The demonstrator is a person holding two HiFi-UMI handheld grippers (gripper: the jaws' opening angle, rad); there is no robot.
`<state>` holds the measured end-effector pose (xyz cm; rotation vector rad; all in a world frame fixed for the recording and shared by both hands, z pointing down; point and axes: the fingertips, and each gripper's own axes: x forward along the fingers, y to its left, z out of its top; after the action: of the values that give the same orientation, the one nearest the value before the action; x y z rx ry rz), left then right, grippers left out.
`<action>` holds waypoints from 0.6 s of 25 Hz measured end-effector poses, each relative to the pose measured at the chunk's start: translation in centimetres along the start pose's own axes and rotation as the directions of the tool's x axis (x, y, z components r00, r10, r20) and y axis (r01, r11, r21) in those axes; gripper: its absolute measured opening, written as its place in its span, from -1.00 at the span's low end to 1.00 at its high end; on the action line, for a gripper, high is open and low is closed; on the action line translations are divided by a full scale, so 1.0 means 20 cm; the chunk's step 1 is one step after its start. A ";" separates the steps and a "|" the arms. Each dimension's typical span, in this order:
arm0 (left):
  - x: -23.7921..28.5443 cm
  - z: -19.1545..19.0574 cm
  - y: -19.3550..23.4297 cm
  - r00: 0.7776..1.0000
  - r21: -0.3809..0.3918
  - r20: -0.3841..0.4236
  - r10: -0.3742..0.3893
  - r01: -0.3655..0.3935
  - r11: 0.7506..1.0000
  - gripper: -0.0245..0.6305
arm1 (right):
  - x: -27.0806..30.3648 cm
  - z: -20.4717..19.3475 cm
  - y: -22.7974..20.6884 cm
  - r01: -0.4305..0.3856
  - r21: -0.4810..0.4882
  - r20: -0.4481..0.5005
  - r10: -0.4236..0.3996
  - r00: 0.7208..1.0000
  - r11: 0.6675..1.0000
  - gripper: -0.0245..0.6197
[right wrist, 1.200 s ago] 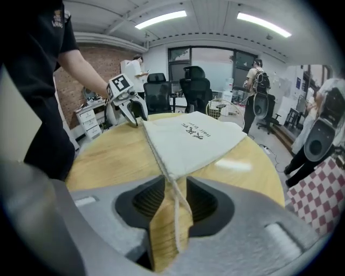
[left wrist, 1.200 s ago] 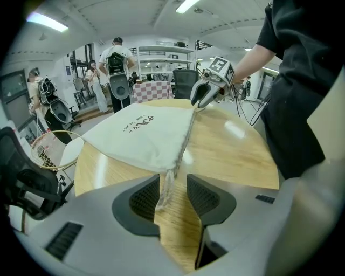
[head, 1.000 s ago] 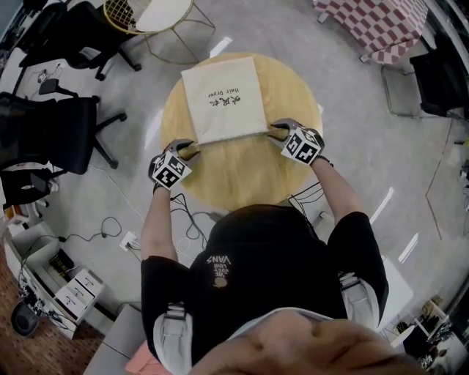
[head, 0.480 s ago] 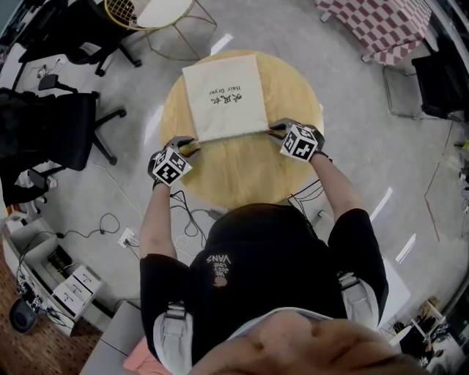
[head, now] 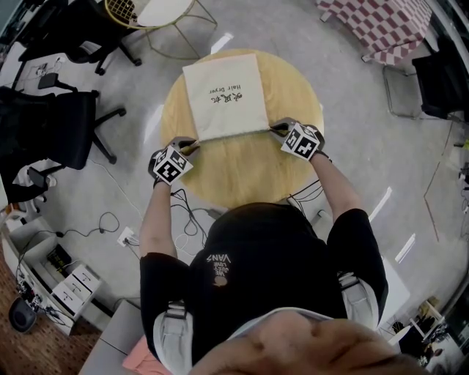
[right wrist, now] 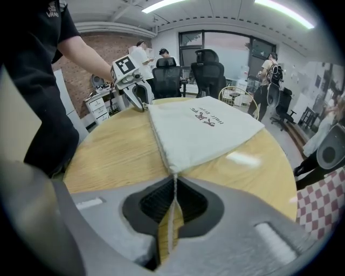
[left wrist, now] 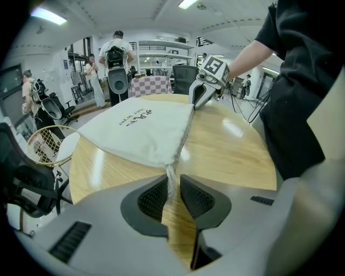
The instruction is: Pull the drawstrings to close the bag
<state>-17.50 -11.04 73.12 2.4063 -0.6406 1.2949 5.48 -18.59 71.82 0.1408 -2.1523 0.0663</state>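
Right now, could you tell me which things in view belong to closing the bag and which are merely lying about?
Job: drawstring bag; left drawstring, between the jaws of the left gripper, which have just been closing; right drawstring, pinched by the right gripper, whose jaws have just been closing; table.
Lying about: office chair; side table; checked cloth; floor cables.

Cloth bag (head: 223, 95): 1 | drawstrings: 2, left drawstring (left wrist: 171, 180), right drawstring (right wrist: 173, 202) | grippers: 2, left gripper (head: 190, 145), right gripper (head: 275, 129) | round table (head: 242, 176): 1
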 end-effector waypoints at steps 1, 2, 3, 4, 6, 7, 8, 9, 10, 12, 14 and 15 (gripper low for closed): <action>0.00 0.00 0.00 1.000 -0.003 -0.003 -0.002 0.002 1.000 -0.67 | 0.00 0.00 0.00 0.001 0.006 0.007 -0.002 1.000 1.000 -0.89; 0.00 0.00 -0.01 1.000 -0.009 -0.005 -0.003 0.003 1.000 -0.67 | 0.00 0.00 0.00 0.003 0.016 0.017 -0.003 1.000 1.000 -0.88; 0.01 0.00 -0.01 1.000 -0.018 -0.006 -0.003 0.003 1.000 -0.67 | 0.00 0.00 -0.01 0.004 0.029 0.028 -0.005 1.000 1.000 -0.88; 0.02 0.00 -0.01 1.000 -0.026 -0.005 -0.003 0.003 1.000 -0.67 | 0.00 -0.01 -0.01 0.004 0.048 0.040 -0.006 0.999 0.999 -0.88; 0.02 -0.01 0.00 1.000 -0.036 0.003 -0.003 0.003 0.999 -0.67 | 0.00 -0.02 -0.01 -0.001 0.095 0.054 -0.005 0.999 0.995 -0.89; 0.01 -0.01 0.01 1.000 -0.039 0.007 -0.004 0.004 0.999 -0.67 | 0.01 -0.02 -0.01 -0.003 0.113 0.061 -0.004 0.998 0.994 -0.89; 0.01 -0.01 0.01 1.000 -0.042 0.013 -0.004 0.005 0.999 -0.67 | 0.01 -0.01 -0.01 -0.005 0.129 0.067 -0.004 0.998 0.992 -0.90; 0.00 0.00 0.02 1.000 -0.047 0.021 -0.004 0.005 0.999 -0.73 | 0.01 -0.01 -0.01 -0.007 0.146 0.074 -0.004 0.997 0.989 -0.90; -0.01 0.01 0.02 0.999 -0.053 0.033 -0.002 0.004 0.999 -0.79 | 0.01 -0.01 -0.02 -0.010 0.162 0.080 -0.003 0.997 0.987 -0.90; -0.02 0.04 0.02 0.998 -0.069 0.062 0.002 0.002 0.998 -0.79 | 0.01 -0.01 -0.02 -0.019 0.187 0.095 0.001 0.996 0.982 -0.90; -0.02 0.05 0.02 0.996 -0.082 0.084 0.004 0.003 0.997 -0.79 | 0.00 -0.01 -0.02 -0.024 0.199 0.102 0.004 0.995 0.980 -0.90; -0.02 0.05 0.02 0.996 -0.086 0.093 0.001 0.007 0.996 -0.79 | 0.00 -0.02 -0.02 -0.026 0.201 0.103 0.005 0.995 0.979 -0.90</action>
<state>-17.22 -11.82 72.23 2.4073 -0.7033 1.1355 5.78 -18.99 71.99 0.2502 -2.2459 0.2937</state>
